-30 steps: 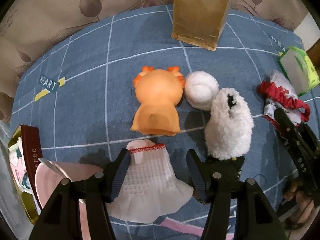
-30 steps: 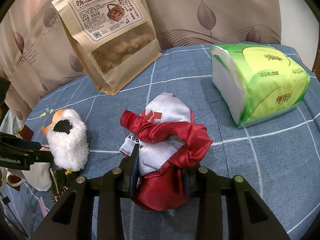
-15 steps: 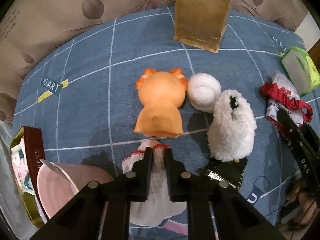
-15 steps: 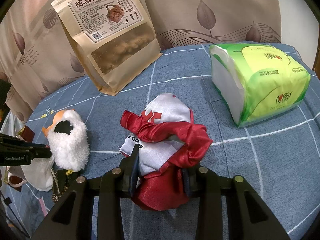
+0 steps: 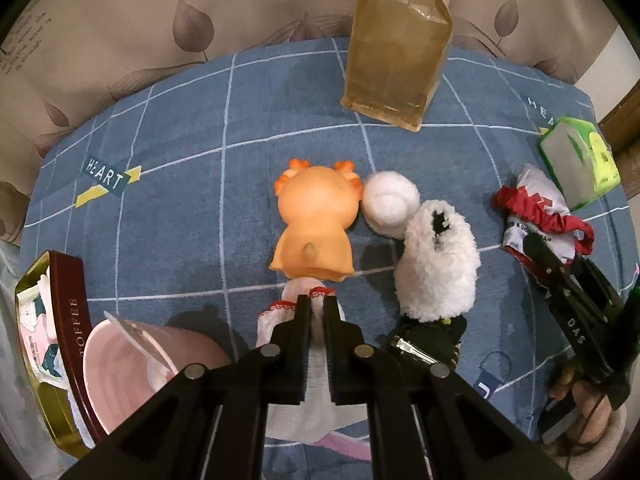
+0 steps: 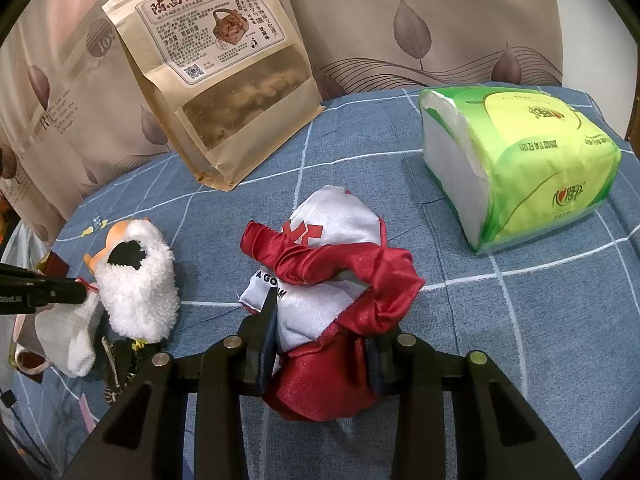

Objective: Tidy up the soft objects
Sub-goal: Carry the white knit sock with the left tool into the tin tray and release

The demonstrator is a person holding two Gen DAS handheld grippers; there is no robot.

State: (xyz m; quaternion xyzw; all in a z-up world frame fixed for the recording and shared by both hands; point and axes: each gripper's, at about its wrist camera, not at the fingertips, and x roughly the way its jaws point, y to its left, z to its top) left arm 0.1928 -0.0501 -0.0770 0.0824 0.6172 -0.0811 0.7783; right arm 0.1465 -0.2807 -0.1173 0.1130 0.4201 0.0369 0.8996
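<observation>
My left gripper (image 5: 316, 305) points down at a white knitted cloth with red trim (image 5: 276, 320). Its jaws are closing the last bit, and the pads pinch the cloth's top edge. Just beyond lie an orange soft toy (image 5: 316, 224), a white fluffy ball (image 5: 390, 204) and a white fleecy pouch (image 5: 438, 268). My right gripper (image 6: 322, 332) is shut on a red and white satin garment (image 6: 332, 264) that rests on the blue checked cover (image 6: 540, 320). The right wrist view shows the left gripper (image 6: 82, 293) at the far left, holding the knitted cloth (image 6: 68, 332) beside the fleecy pouch (image 6: 136, 292).
A kraft snack bag (image 6: 224, 80) leans on the curtain at the back. A green tissue pack (image 6: 532, 168) lies at the right. A pink cup (image 5: 120, 360) and a toffee tin (image 5: 48, 340) stand at the near left. Keys (image 5: 428, 344) lie under the pouch.
My left gripper's wide-open jaws have shut on the knitted cloth's top edge. The right gripper and the satin garment have not moved.
</observation>
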